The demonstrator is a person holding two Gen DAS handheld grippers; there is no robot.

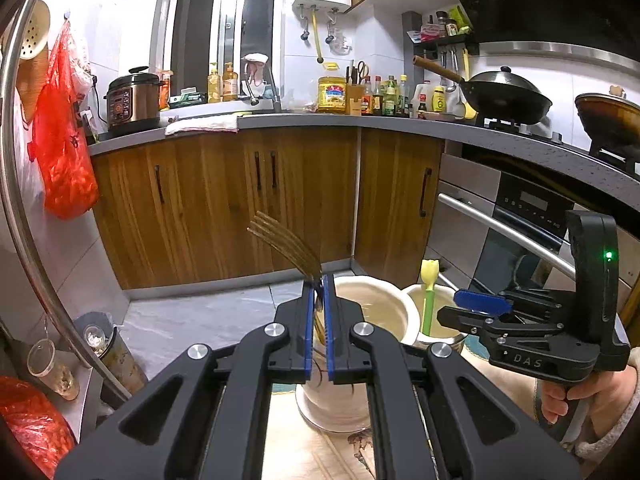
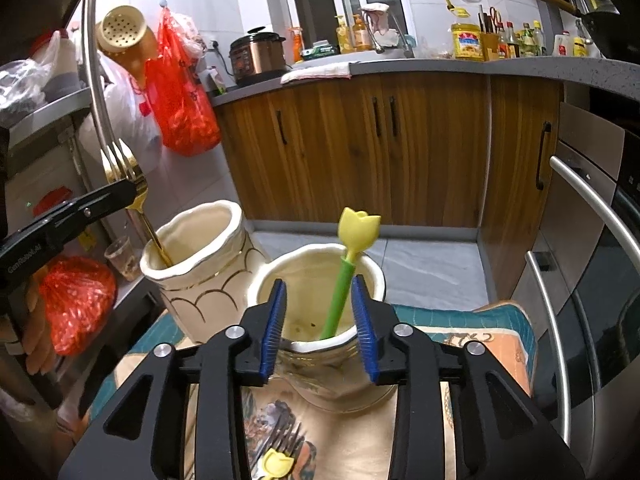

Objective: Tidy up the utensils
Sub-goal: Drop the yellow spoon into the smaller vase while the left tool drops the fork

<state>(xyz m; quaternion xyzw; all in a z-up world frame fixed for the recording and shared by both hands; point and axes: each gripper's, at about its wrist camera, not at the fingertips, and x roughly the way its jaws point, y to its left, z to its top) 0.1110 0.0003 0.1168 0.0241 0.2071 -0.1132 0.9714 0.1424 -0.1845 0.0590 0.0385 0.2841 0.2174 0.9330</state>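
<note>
While the left gripper (image 1: 319, 280) pinches the gold fork (image 1: 286, 240) at frame centre, handle down in the scalloped vase (image 2: 200, 256), only the right wrist view shows the right gripper (image 2: 319, 320) spread around the green tulip stick (image 2: 344, 280) in the cream jar (image 2: 320, 312), pads clear, and a steel fork (image 2: 286, 440) on the mat at bottom.

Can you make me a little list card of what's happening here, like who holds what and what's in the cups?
left gripper: shut on gold fork, handle down in the scalloped cup
right gripper: open, around the green tulip stick, not pressing it
plain cup: holds the tulip stick
mat: under both cups
still on mat: silver fork, yellow tulip top
</note>
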